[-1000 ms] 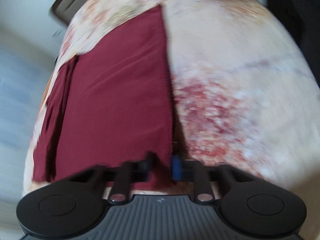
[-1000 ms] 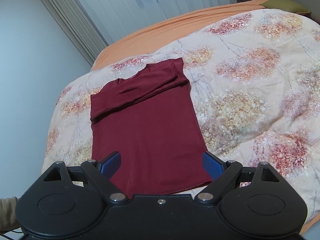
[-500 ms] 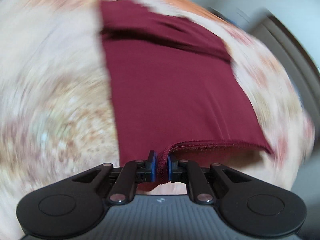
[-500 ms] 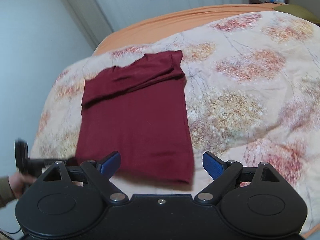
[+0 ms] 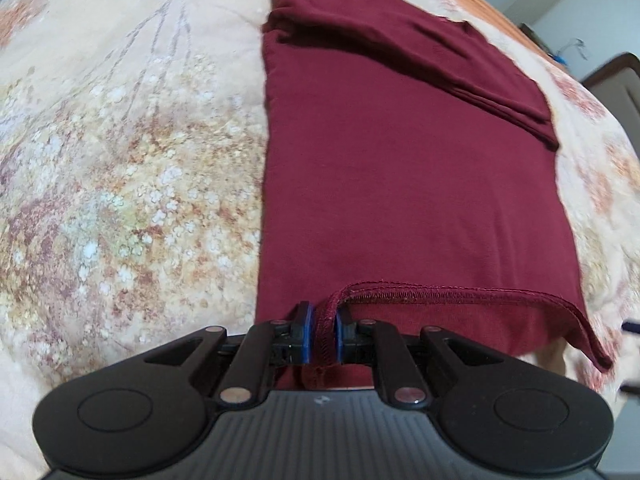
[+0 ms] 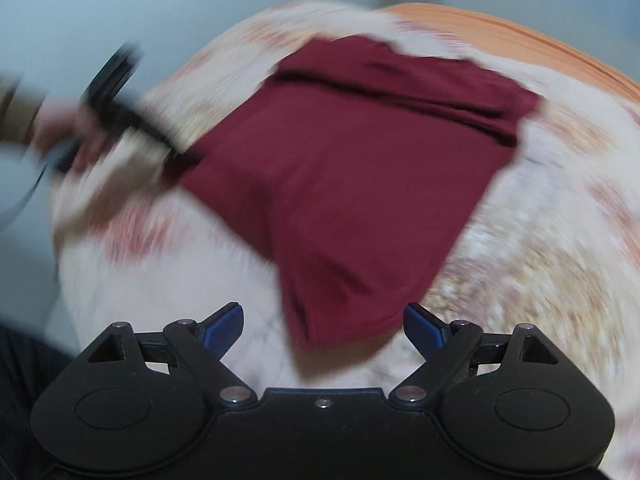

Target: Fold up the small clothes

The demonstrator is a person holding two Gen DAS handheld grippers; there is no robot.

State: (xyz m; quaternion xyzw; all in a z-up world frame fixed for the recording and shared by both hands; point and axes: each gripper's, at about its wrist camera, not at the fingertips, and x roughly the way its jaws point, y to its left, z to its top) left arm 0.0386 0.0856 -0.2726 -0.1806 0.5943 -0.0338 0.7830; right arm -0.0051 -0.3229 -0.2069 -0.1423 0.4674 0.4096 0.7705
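Your left tool is pinching the stitched hem of the maroon shirt, which lies flat on the floral bedspread near the bed's corner. Your right tool is spread wide and closing, its pads clear of the shirt's near corner.

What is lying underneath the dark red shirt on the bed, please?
The dark red shirt lies on a floral duvet, with orange bedding showing beyond it. The left gripper lifts one hem corner; whatever lies beneath the rest is covered.
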